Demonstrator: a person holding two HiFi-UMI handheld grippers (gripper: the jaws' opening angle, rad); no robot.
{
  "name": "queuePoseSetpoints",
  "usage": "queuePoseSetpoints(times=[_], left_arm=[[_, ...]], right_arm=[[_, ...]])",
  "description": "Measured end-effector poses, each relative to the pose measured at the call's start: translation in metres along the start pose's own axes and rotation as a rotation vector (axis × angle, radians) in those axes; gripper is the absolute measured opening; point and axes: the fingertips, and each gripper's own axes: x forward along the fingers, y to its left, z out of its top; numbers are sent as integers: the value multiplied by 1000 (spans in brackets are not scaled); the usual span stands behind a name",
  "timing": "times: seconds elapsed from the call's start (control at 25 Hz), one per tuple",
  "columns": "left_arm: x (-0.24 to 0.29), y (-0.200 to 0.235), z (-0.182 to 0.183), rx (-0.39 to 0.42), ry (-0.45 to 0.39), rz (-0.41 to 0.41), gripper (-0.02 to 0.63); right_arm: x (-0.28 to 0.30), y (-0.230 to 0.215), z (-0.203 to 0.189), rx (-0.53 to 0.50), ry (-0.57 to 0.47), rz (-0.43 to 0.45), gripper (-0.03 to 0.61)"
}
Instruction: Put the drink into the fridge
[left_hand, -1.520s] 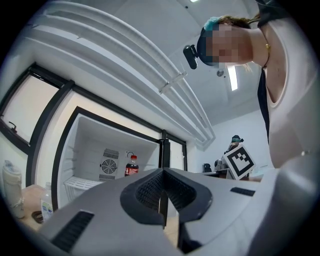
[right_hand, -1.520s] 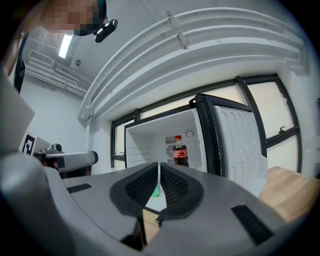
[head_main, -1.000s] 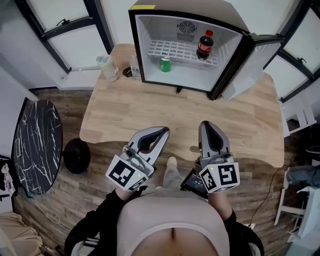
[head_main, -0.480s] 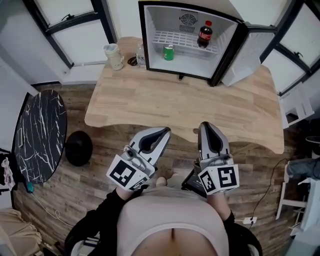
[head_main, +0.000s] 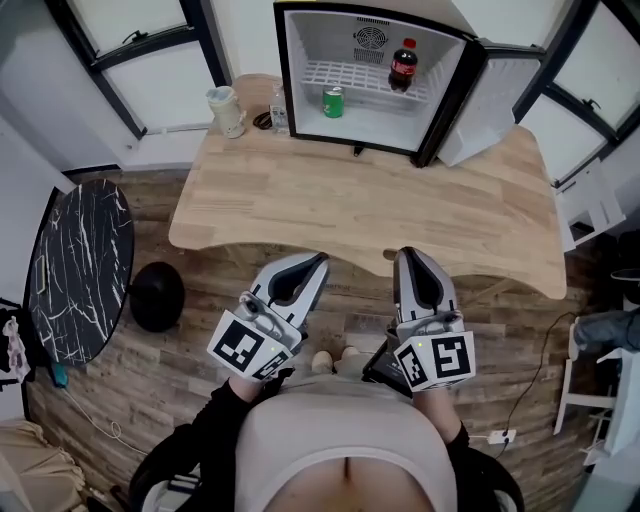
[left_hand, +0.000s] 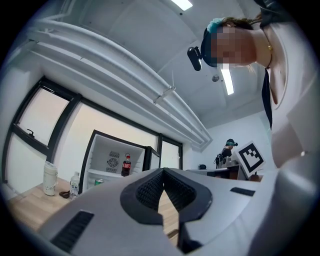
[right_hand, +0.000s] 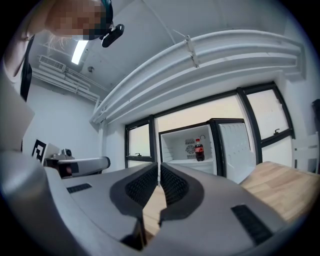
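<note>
The left tongs (head_main: 316, 263) and right tongs (head_main: 409, 255) are both pressed together on nothing, side by side short of the table (head_main: 350, 205). The cola bottle (head_main: 403, 66) stands upright on the fridge (head_main: 303, 60) shelf, well apart straight ahead. The open door (head_main: 482, 100) lies nearer the right tongs.

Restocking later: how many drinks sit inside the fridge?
2: a cola bottle on the wire shelf, right; a green can on the fridge floor, left. No others visible.
</note>
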Motion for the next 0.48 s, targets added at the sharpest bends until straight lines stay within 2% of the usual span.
queuePoseSetpoints(times=[0.48], left_arm=[[-12,-47,27,62,-45,-21,5]], right_arm=[[-43,11,31,-24,-73,44,38]])
